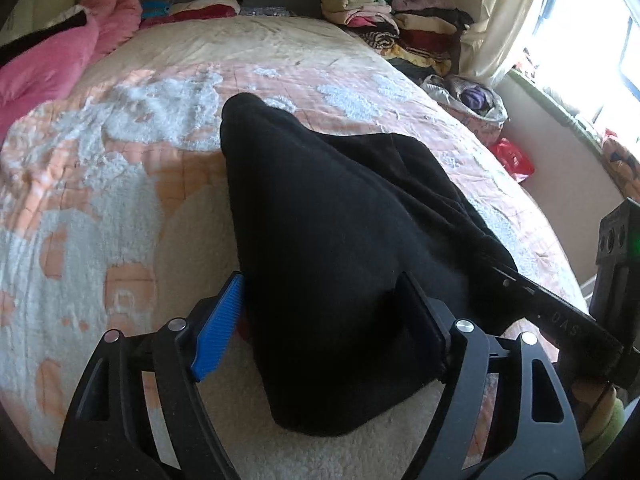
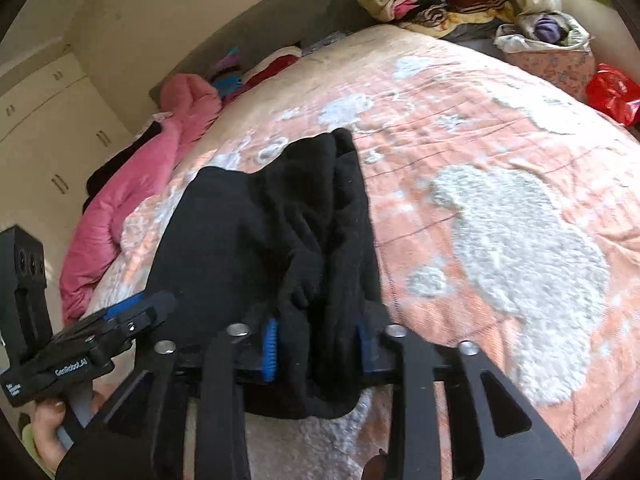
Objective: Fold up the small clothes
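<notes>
A black garment (image 1: 336,240) lies bunched on the peach and white bedspread (image 1: 120,152). My left gripper (image 1: 320,320) has its jaws on either side of the garment's near end, with thick cloth filling the gap between its blue pads (image 1: 220,328). In the right wrist view the same garment (image 2: 272,240) runs away from me, and my right gripper (image 2: 316,348) is shut on its near edge. The left gripper also shows at the lower left of that view (image 2: 116,320), and the right gripper at the right edge of the left wrist view (image 1: 560,316).
A pink quilt (image 1: 60,60) lies along the bed's far left. Stacks of folded clothes (image 1: 384,20) sit at the far right corner. A bag of clothes (image 1: 472,96) and a red plastic bag (image 1: 514,158) are by the window wall. White cupboards (image 2: 48,120) stand at left.
</notes>
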The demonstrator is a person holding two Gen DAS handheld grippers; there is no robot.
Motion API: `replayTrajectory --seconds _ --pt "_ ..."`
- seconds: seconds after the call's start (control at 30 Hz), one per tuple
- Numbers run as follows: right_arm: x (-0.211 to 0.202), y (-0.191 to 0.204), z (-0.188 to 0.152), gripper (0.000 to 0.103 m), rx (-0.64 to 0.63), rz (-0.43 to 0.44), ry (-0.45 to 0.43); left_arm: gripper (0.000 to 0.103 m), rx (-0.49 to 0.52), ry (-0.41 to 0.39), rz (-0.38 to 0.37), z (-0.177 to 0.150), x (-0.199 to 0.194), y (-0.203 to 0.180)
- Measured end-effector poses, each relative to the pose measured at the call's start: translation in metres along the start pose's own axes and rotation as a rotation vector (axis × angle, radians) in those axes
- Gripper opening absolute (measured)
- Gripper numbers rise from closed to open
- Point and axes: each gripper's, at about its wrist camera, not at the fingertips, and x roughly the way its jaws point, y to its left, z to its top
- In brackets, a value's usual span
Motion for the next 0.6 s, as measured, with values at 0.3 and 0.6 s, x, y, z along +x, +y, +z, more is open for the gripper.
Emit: replayTrajectory --seconds 0.3,0.6 --pt "-0.066 0.019 -0.014 0.075 -0.095 -0.134 -0.151 0.079 0.048 -0.063 0.022 -0.012 -0.038 -0.003" --pt "-0.125 0.061 -0.027 0.099 -0.232 -0.186 -0.268 0.094 0.090 -0.147 0.030 -0.025 -0.091 -0.006"
